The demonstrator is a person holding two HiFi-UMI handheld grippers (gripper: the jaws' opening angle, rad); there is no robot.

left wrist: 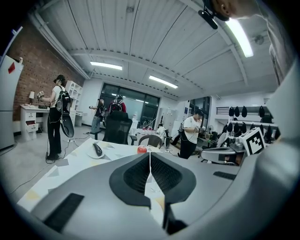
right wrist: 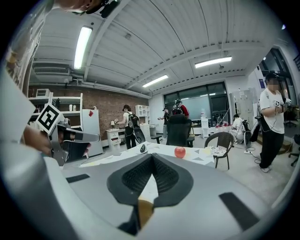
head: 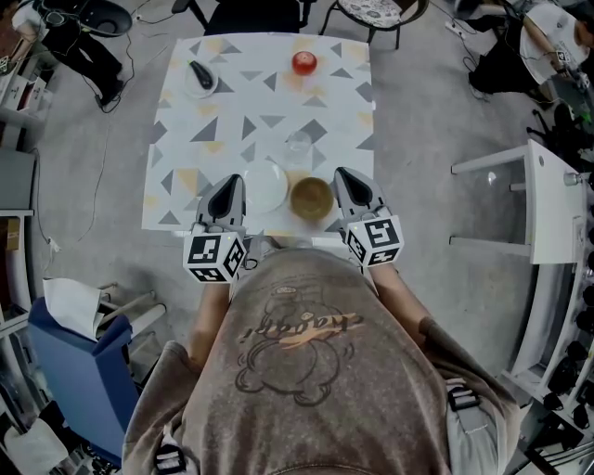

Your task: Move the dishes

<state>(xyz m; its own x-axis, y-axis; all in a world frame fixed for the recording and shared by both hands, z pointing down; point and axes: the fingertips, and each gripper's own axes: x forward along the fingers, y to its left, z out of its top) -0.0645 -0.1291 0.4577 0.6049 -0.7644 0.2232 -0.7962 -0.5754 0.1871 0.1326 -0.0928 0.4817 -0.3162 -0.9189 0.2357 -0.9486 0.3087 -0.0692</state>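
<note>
A white plate (head: 264, 186) and a brown bowl (head: 312, 198) sit side by side at the near edge of the patterned table (head: 232, 121). A clear glass (head: 298, 147) stands just behind them. At the far edge lie a red apple (head: 304, 62) (left wrist: 141, 149) (right wrist: 180, 151) and a small white dish (head: 200, 79) (left wrist: 97, 150) with a dark object in it. My left gripper (head: 233, 181) (left wrist: 150, 154) is shut and empty, just left of the plate. Right of the bowl, my right gripper (head: 344, 174) (right wrist: 152, 155) is also shut, with nothing held.
A black chair (head: 255, 14) and a round chair (head: 371, 11) stand beyond the table's far edge. A white side table (head: 552, 199) is at the right, a blue seat (head: 79, 357) at the lower left. Several people stand further off in the room.
</note>
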